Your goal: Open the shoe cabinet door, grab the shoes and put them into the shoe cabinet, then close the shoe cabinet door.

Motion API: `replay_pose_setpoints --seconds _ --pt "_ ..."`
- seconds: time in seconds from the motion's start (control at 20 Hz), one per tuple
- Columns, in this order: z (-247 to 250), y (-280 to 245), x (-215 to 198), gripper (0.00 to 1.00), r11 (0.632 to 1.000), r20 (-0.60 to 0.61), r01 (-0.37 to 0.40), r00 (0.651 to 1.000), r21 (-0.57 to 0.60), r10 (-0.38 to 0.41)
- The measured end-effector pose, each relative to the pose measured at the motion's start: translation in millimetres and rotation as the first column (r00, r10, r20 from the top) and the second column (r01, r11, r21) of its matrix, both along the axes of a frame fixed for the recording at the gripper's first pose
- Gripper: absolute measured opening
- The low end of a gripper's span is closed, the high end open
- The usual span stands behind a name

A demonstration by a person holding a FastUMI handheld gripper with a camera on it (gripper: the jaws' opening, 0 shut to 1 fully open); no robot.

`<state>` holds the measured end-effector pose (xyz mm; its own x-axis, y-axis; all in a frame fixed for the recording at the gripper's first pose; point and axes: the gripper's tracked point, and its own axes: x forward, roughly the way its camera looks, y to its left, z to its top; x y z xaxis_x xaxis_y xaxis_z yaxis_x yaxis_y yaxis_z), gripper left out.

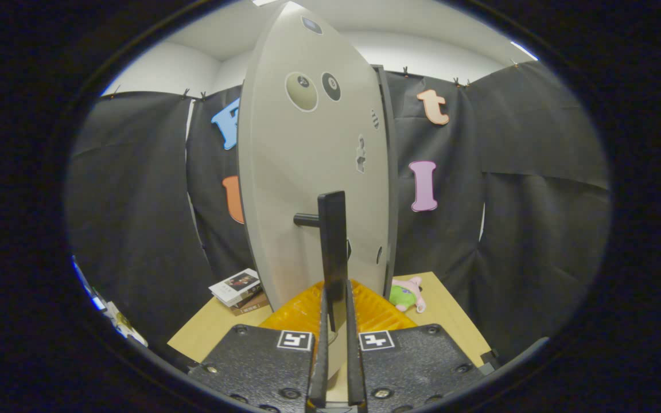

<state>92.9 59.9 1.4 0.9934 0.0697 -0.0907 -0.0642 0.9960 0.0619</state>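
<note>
Where the gripper view looks forward along the two black fingers (320, 344), hand-held gripper (336, 350) clamped on the black vertical handle (333, 252) of the shoe cabinet door (307, 172), both fingers pressed against the bar's lower end with almost no gap between them. Handle joined to the door by a short black stub (306, 219) on its left side. Door pale grey, standing nearly edge-on just ahead of the fingers, swung out from the dark cabinet edge (391, 172) visible along its right side. Round stickers (302, 90) near the top of the door panel, smaller marks lower down.

Behind the fingers and low against the door, an orange ribbed mat (302, 312) resting on the tan wooden surface (451, 315). Left of the door, on the same surface, a small stack of books (238, 289). Right of the door, near the mat's edge, a green and pink plush toy (408, 293) lying on the surface. Shoes not discernible.
</note>
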Motion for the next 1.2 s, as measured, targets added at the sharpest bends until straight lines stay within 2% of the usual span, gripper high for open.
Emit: replay_pose_setpoints --seconds 0.2,0.55,0.65,0.8,1.0,1.15,1.2 --pt "0 -38 -11 0.11 1.0 -0.019 -0.01 1.0 0.029 0.01" --pt "2 -122 -15 0.04 0.992 -0.021 0.128 0.992 0.003 -0.128" --pt "1 -140 -13 0.05 0.992 -0.03 0.124 0.992 0.038 -0.122" --pt "0 -141 -10 0.05 0.994 -0.044 0.074 0.997 0.084 -0.07" --pt "5 -147 -19 0.07 0.992 -0.028 0.118 0.993 0.037 -0.117" --pt "4 -150 -59 0.08 0.987 -0.004 0.16 0.987 -0.024 -0.16" --pt "1 -142 -75 0.15 0.988 0.003 0.149 0.989 -0.026 -0.149"
